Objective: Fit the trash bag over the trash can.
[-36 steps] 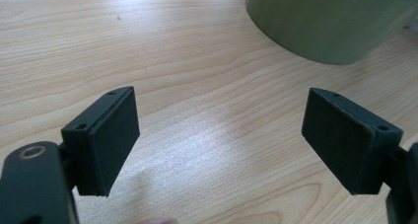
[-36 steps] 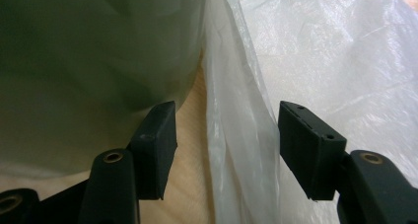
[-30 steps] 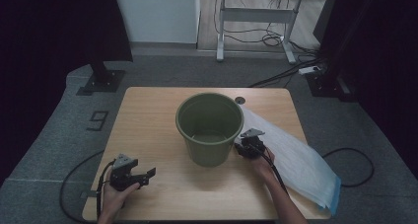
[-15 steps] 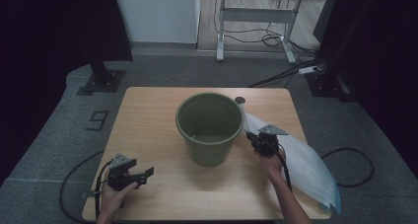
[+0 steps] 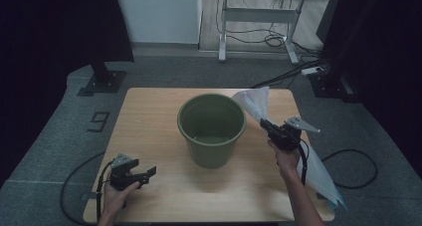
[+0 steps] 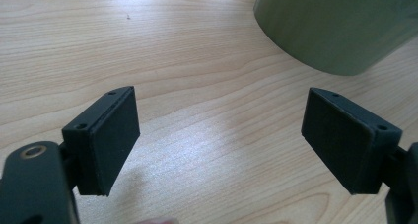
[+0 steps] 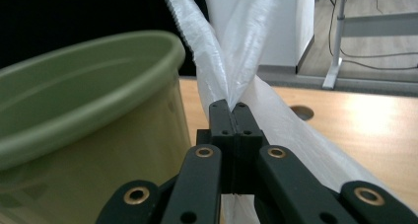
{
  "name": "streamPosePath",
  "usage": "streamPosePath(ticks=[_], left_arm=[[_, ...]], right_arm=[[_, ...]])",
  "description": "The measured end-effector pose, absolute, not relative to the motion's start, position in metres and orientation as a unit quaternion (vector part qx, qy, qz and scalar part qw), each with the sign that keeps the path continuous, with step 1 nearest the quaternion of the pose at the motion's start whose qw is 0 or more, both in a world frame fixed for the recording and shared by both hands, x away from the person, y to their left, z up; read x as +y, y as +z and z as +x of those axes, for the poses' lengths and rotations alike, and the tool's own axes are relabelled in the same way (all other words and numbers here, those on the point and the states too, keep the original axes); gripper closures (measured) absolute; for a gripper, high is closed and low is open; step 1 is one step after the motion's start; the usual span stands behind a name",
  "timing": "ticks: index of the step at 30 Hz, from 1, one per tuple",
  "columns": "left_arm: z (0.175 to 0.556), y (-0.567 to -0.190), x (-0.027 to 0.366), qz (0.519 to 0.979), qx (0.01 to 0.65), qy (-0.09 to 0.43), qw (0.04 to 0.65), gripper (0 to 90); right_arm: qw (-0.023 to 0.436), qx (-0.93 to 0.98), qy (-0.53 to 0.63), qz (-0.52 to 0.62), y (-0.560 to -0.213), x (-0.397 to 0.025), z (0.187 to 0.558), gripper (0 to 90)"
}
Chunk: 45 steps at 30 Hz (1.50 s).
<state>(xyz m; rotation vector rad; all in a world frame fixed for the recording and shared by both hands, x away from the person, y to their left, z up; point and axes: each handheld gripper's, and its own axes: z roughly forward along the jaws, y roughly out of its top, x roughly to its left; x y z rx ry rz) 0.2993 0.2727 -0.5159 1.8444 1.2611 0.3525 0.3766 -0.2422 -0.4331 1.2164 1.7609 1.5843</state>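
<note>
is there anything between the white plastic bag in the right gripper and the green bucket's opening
Nothing visible does. The right gripper is shut on the thin white plastic bag, lifted beside the rim of the round green plastic bucket. The bucket's mouth is uncovered, and the open left gripper sits far off.

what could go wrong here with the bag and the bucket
The right gripper pinches only a narrow bunched bit of the thin white plastic bag, so the film could tear or slip out. Most of the bag trails over the table edge, and its weight may drag against the lift. The left gripper rests open, away from the green bucket, so a snagged bag could tip the bucket.
</note>
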Motion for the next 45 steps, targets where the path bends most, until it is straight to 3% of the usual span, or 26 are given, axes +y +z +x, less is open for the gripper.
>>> streamPosePath(ticks=[25,45], left_arm=[[0.301,-0.518,0.268,0.743,0.501,0.14,0.422,14.4],[0.302,-0.512,0.272,0.732,0.504,0.154,0.432,15.1]], right_arm=[[0.272,0.61,0.621,0.409,-0.364,-0.231,0.359,88.8],[0.259,0.638,0.629,0.361,-0.344,-0.181,0.353,88.8]])
